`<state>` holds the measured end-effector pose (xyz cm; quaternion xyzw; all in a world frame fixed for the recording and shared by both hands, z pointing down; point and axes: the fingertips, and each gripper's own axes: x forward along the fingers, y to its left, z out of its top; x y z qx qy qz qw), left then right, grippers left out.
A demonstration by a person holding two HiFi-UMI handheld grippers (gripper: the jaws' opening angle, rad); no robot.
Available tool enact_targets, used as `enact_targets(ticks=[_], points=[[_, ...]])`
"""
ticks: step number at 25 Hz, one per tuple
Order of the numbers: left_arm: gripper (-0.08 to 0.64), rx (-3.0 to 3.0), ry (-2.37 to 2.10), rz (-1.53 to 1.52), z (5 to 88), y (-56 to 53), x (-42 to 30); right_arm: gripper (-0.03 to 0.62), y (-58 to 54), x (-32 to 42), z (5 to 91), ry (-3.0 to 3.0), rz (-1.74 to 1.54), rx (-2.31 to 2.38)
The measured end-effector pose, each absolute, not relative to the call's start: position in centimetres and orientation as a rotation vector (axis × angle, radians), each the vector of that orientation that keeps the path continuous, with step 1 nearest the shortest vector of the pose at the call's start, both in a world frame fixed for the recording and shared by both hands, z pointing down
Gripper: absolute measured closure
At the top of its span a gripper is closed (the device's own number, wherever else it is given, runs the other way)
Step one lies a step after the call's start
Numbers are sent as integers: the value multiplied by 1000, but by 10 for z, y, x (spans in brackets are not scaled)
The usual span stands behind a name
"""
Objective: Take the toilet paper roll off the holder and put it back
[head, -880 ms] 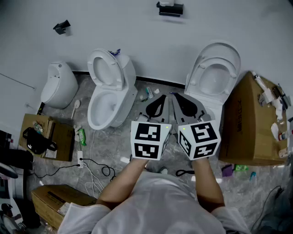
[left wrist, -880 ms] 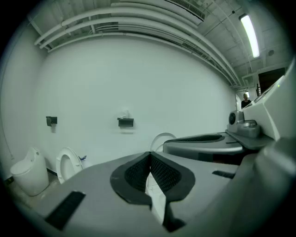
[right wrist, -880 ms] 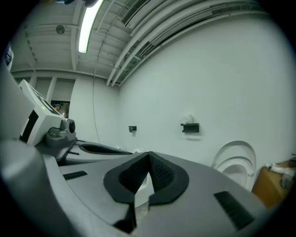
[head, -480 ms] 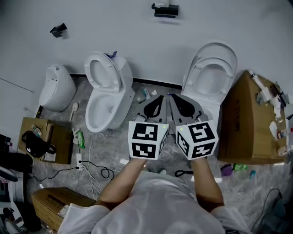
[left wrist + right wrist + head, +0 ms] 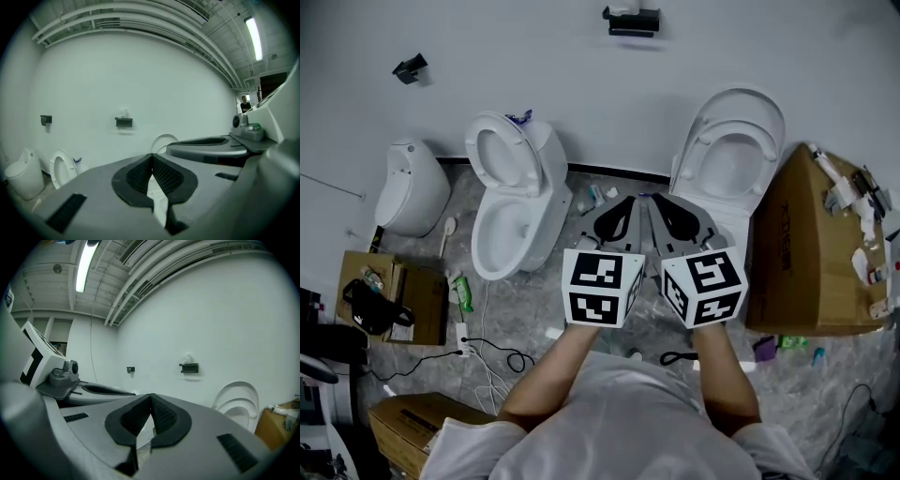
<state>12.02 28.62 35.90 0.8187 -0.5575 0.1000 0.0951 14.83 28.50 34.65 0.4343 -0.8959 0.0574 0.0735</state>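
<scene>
Toilet paper roll (image 5: 187,357) looks untouched, as far as I can judge. The left tongs (image 5: 628,201) and right tongs (image 5: 660,199) are held side by side in front of the person's chest. Each pair has its jaws closed tip to tip with nothing between them, and both aim a little downward toward the wall. Past their tips are two toilets with lids up, the left toilet (image 5: 511,211) and the right toilet (image 5: 729,150), standing against the foot of the wall. A cardboard box (image 5: 811,248) sits beside the right one. The roll rests on the black holder (image 5: 633,21), high on the wall above the gap between the two toilets and well apart from both pairs of tongs. I take this to be the approach, before any lifting. The next move calls for closing the distance, raising one pair to the height of the holder and opening its jaws wide enough to take the roll. Compared with a moment ago, the toilets have slid toward the left edge of the head view and the holder has crept toward its top edge. The tongs keep the same closed, paired pose.
</scene>
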Motion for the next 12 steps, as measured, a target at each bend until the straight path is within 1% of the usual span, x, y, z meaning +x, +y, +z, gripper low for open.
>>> enact_targets(ticks=[12], points=[[555, 2486, -1569, 284, 360, 183, 90, 591, 186, 119, 347, -2639, 159, 1388]])
